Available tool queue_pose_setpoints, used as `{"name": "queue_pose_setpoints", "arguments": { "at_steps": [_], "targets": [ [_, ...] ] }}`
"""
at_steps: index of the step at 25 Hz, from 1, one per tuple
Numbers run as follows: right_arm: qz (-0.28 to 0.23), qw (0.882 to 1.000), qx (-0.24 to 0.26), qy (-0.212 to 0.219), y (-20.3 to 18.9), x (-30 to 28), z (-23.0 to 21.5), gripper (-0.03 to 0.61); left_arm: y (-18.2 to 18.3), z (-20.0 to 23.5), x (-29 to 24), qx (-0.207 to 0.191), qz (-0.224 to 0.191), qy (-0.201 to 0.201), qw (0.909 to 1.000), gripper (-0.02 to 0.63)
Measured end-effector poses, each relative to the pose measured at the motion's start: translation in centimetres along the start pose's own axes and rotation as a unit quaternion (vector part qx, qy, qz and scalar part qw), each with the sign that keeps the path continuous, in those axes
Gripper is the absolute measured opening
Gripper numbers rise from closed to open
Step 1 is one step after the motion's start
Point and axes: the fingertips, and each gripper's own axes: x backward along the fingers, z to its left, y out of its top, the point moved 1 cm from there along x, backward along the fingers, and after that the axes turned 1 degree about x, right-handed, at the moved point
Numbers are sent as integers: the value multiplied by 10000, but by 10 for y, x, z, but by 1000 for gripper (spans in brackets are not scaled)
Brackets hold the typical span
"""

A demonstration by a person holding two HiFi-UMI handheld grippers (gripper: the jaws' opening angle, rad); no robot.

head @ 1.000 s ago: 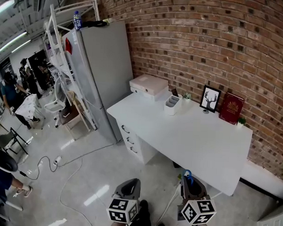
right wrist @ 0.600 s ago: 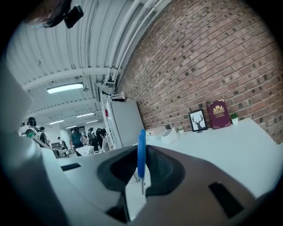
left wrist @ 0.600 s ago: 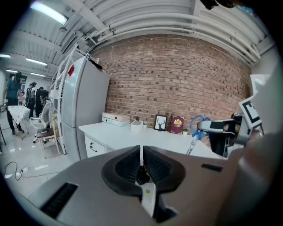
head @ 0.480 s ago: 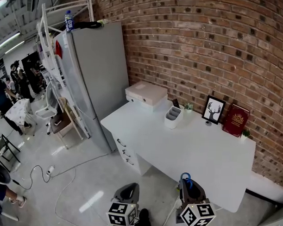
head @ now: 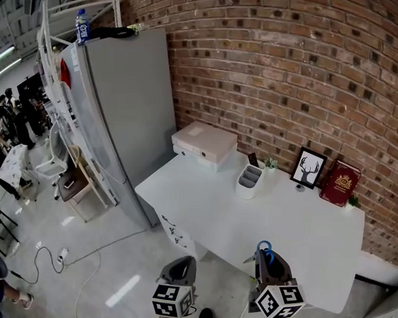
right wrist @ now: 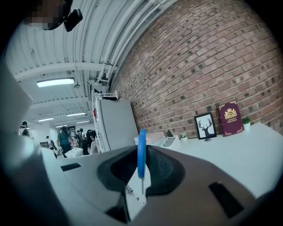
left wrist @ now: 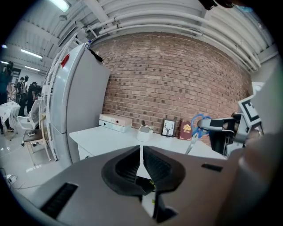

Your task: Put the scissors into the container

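My right gripper (head: 268, 260) is shut on blue-handled scissors (head: 264, 248); the handle loop sticks out past the jaws and the blades point down. It hovers at the near edge of the white desk (head: 204, 201). In the right gripper view the blue handle (right wrist: 141, 154) stands edge-on between the pads. The white container (head: 250, 181) stands at the back of the desk, far ahead; it also shows as a small white container (right wrist: 170, 141) beyond the jaws. My left gripper (head: 180, 264) is shut and holds nothing, off the desk over the floor, to the left of the right one.
A tall grey cabinet (head: 122, 120) stands left of the desk. On the desk are a white box (head: 205, 143), a deer picture (head: 309, 169) and a red book (head: 341, 184) along the brick wall. A cable (head: 72, 248) lies on the floor. People stand far left.
The desk has come closer and shifted lower in the head view. Both grippers hold the same places in the view, and the scissors stay in the right one.
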Motion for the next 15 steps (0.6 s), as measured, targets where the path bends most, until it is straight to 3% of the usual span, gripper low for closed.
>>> {"name": "queue_pose_setpoints", "arguments": {
  "at_steps": [6, 15],
  "targets": [
    [-109, 9996, 116, -225, 8, -34, 5, 49, 12, 31, -30, 13, 52, -140, 9999, 25],
    [-161, 9989, 19, -440, 15, -68, -12, 49, 23, 43, -71, -43, 156, -341, 9993, 25]
  ]
}}
